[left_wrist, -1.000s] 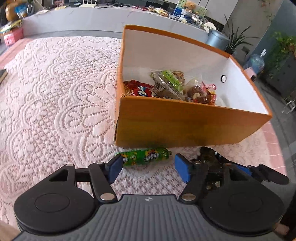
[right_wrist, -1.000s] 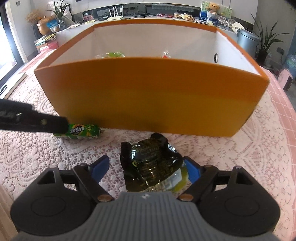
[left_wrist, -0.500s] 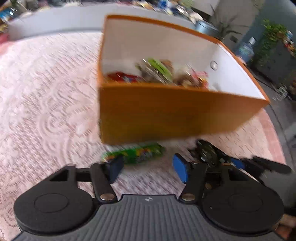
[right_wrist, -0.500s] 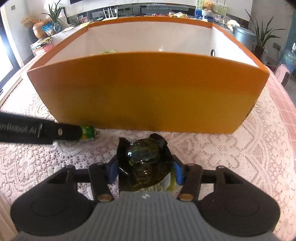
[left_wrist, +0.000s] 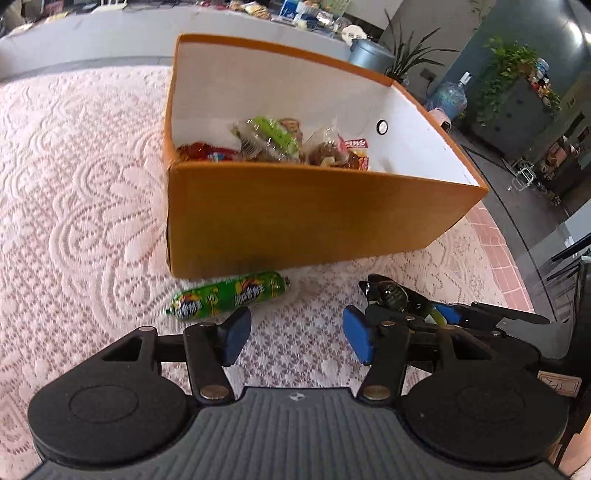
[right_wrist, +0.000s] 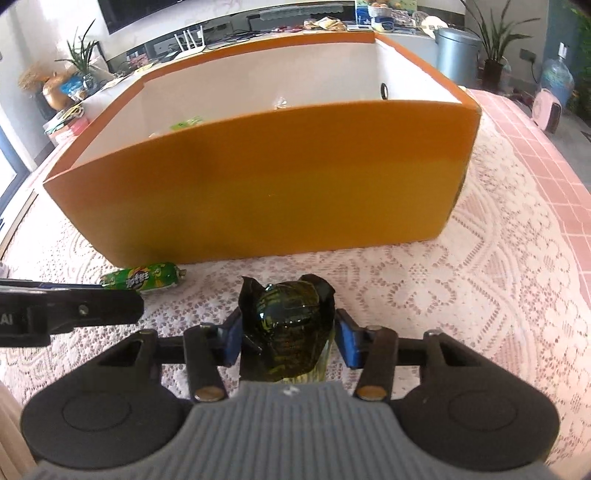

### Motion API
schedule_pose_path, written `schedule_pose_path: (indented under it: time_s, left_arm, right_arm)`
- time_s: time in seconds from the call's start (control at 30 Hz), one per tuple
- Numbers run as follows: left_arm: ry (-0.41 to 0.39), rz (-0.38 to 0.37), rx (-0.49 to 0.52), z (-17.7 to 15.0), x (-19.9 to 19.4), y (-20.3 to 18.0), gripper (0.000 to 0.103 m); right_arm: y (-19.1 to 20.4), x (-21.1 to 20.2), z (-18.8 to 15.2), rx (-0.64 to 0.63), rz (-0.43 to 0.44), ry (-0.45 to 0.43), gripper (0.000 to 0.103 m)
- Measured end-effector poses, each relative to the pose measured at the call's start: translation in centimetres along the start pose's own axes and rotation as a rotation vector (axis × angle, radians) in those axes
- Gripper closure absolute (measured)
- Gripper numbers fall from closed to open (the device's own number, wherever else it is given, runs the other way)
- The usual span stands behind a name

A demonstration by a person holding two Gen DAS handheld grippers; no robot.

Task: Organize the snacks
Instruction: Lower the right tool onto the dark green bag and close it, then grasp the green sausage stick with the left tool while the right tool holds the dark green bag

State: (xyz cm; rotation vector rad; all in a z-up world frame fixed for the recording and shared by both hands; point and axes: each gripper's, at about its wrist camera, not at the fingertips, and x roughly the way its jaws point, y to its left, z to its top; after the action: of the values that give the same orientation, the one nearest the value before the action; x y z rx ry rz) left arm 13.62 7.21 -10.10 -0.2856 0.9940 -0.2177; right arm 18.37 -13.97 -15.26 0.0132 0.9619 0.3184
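An orange box (left_wrist: pixel 314 221) with white inner walls holds several wrapped snacks (left_wrist: pixel 273 142). In front of its near wall a green sausage snack (left_wrist: pixel 229 295) lies on the lace cloth. My left gripper (left_wrist: pixel 295 336) is open with nothing between its pads; the sausage lies just beyond its left fingertip. My right gripper (right_wrist: pixel 290 339) is closing its jaws on a dark green glossy packet (right_wrist: pixel 288 317), and both pads touch the packet's sides. In the right wrist view the sausage (right_wrist: pixel 142 282) lies by the box (right_wrist: pixel 258 192), with a left gripper finger (right_wrist: pixel 74 314) beside it.
A pink lace tablecloth (left_wrist: pixel 74 184) covers the round table, whose edge (left_wrist: pixel 517 266) curves past the box on the right. Beyond it stand a grey bin (left_wrist: pixel 365 53), potted plants (left_wrist: pixel 509 70), a water bottle (left_wrist: pixel 448 98) and a cluttered counter (right_wrist: pixel 325 22).
My right gripper's jaws have closed from wide open onto the dark green packet. The left view has tilted and shifted, so the sausage now lies further left of the left gripper's gap.
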Motion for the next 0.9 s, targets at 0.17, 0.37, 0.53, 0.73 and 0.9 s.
schedule_pose_path:
  time_s: [0.17, 0.37, 0.53, 0.73, 0.9]
  left_arm:
    - [-0.013, 0.052, 0.079, 1.4, 0.9, -1.5, 0.034]
    - [-0.005, 0.176, 0.227, 1.6, 1.7, -3.0, 0.030]
    - [0.074, 0.253, 0.350, 2.0, 3.1, -3.5, 0.026]
    - [0.150, 0.309, 0.395, 1.6, 5.4, -2.8, 0.023]
    - [0.167, 0.259, 0.325, 1.7, 5.2, -1.8, 0.025]
  right_arm:
    - [-0.1, 0.2, 0.1, 0.013, 0.001, 0.012, 0.053]
    - [-0.5, 0.2, 0.1, 0.028, 0.012, 0.018, 0.052]
    - [-0.6, 0.6, 0.2, 0.031, 0.019, 0.027, 0.050]
    - [-0.6, 0.6, 0.1, 0.031, 0.021, 0.029, 0.050]
    - [-0.5, 0.6, 0.1, 0.028, 0.019, 0.029, 0.049]
